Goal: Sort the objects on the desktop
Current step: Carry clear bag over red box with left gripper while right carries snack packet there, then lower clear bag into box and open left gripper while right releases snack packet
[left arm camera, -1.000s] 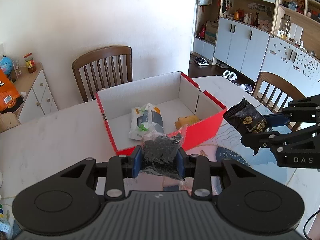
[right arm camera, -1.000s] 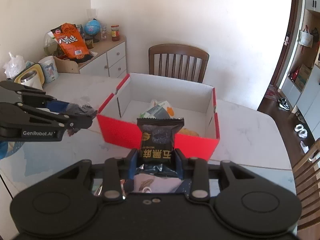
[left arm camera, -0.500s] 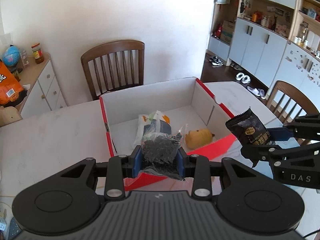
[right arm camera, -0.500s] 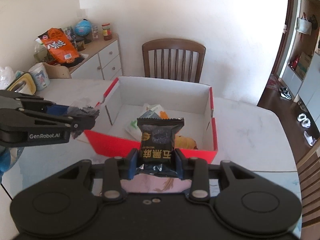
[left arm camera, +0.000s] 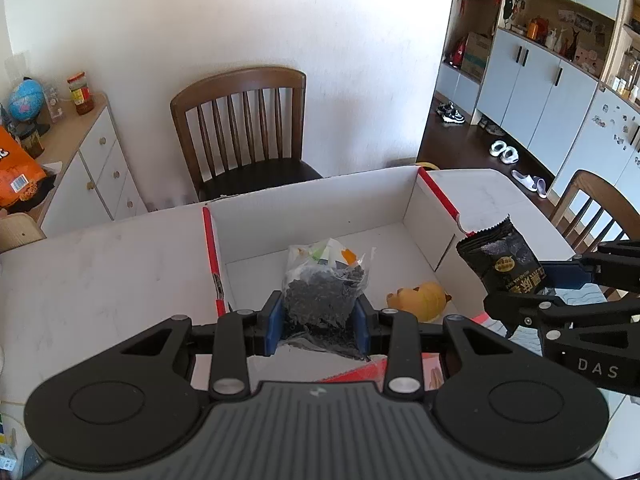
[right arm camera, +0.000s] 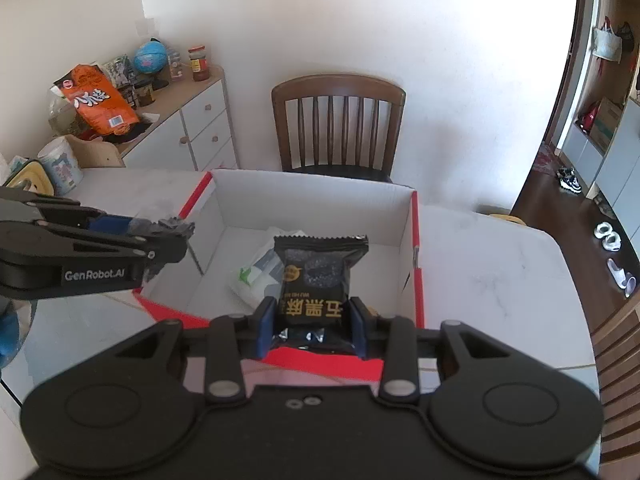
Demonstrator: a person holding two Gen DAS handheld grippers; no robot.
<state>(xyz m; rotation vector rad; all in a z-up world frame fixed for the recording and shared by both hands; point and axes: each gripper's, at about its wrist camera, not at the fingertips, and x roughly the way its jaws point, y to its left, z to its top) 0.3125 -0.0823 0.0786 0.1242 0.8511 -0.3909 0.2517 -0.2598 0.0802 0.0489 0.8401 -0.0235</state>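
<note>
My left gripper [left arm camera: 318,326] is shut on a clear bag of dark bits [left arm camera: 322,296], held above the near wall of the red box [left arm camera: 210,240]. My right gripper [right arm camera: 312,330] is shut on a black snack packet [right arm camera: 316,276] with gold lettering, also over the box's near edge. In the left wrist view the black snack packet [left arm camera: 502,258] hangs at the box's right corner. In the right wrist view the left gripper [right arm camera: 172,236] reaches in from the left by the red box [right arm camera: 416,248]. Inside lie a white pouch [right arm camera: 256,276] and a yellow toy [left arm camera: 420,298].
The box sits on a white marble table [left arm camera: 100,264]. A wooden chair [left arm camera: 244,128] stands behind it against the wall. A white sideboard [right arm camera: 200,128] at the left carries an orange bag, a globe and jars. Another chair [left arm camera: 596,204] stands at the right.
Both grippers have moved forward toward the box with their packets still held. The box now lies right beneath them, and its inside shows more fully.
</note>
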